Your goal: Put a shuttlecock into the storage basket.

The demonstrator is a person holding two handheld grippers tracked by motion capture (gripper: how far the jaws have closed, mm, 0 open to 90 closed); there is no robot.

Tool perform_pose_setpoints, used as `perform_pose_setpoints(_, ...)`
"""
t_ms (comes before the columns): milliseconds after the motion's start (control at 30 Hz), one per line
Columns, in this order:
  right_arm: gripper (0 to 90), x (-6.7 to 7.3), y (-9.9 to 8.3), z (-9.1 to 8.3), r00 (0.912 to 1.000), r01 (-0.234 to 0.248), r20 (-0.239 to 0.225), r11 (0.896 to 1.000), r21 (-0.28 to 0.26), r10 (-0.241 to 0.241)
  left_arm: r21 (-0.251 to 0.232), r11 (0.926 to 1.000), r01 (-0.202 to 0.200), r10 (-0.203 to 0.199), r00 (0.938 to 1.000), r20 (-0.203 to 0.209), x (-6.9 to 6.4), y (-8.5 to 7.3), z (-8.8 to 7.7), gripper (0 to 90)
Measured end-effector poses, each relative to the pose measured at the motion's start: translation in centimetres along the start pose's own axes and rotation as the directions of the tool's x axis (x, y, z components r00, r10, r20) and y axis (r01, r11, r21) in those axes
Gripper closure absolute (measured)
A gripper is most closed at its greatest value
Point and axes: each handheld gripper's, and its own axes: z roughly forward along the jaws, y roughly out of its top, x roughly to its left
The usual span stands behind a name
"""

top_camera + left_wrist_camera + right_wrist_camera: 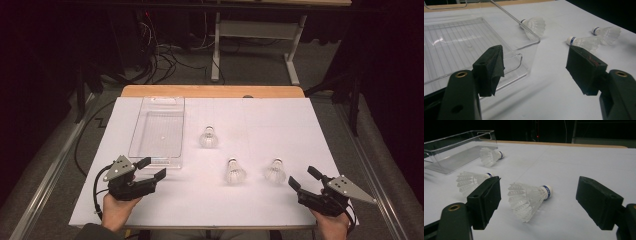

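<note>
Hovering open-jawed and empty, the left gripper (154, 168) and right gripper (303, 178) are waiting while three shuttlecocks (235, 171) are lying outside the empty clear tray (156, 158).

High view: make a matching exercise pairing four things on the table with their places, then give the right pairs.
Things:
1. clear tray
2. far shuttlecock
3. middle shuttlecock
4. right gripper

Places:
A. near right corner, jaws open
B. just right of the tray
C. left part of the table, lying lengthwise
D. near centre, beside another shuttlecock

Pairs: 1-C, 2-B, 3-D, 4-A
</note>
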Motion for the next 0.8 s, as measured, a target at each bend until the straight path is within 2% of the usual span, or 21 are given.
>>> perform_pose_setpoints(800, 20.7, 0.0, 0.0, 0.0, 0.9999, 0.008, -0.009, 1.000, 0.002, -0.008, 0.027, 0.9992, -0.029, 0.028, 0.9988, 0.040, -1.3, 1.1, 2.4, 31.7)
